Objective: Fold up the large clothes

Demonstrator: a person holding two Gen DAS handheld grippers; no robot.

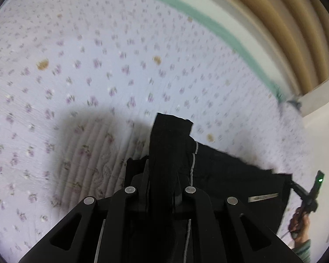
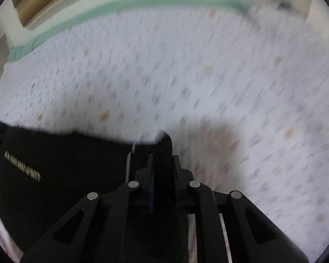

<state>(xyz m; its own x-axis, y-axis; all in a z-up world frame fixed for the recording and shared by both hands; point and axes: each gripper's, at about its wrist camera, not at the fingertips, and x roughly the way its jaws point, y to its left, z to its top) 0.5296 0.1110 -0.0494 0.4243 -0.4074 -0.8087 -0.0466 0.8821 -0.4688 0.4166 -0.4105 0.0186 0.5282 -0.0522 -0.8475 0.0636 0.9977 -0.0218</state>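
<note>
black garment clenched in both tongs, left and right; keep its edge taut, lower evenly onto bed.

A floral quilted bedspread covers the bed, edged by a green sheet below tan curtains.

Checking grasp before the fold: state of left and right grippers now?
Left gripper: closed on the black garment.
Right gripper: closed on the same black garment, at another edge.
</note>
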